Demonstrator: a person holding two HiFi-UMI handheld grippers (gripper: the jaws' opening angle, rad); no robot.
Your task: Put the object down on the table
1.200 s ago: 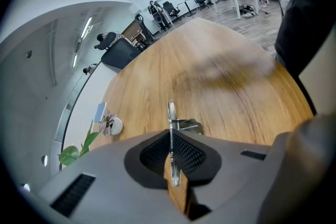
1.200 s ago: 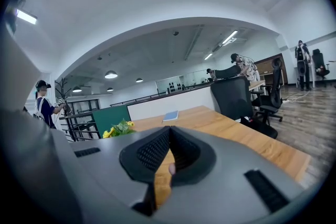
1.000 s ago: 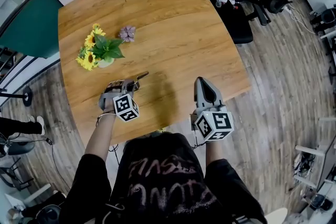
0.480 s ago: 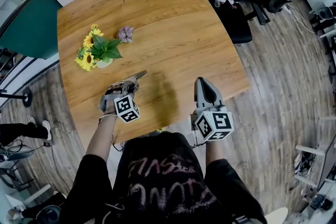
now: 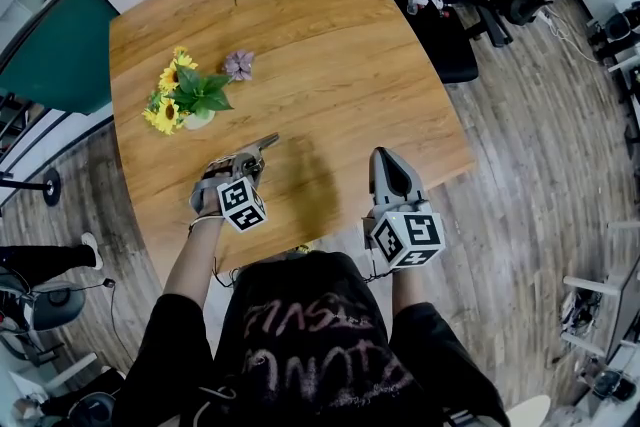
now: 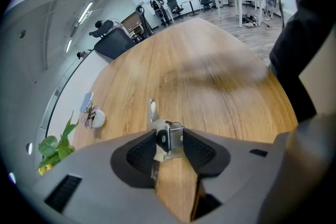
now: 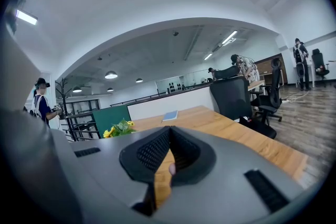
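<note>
Two tongs at table edge: left gripper (image 6: 169,140) jaws opening, small metal tool (image 6: 153,110) between pads, apparently resting on wooden table (image 6: 220,86) (release under way). Right gripper (image 7: 169,139) closed, empty. Best withdrawn straight back, not dragging tool.

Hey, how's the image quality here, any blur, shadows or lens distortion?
Head view: fisheye bows the table edges, soft shadow near its front. Left gripper view: dark vignetted corners, a blurry shadow smear on the wood. Right gripper view: glaring ceiling lights, a mosaic patch top-left.
</note>
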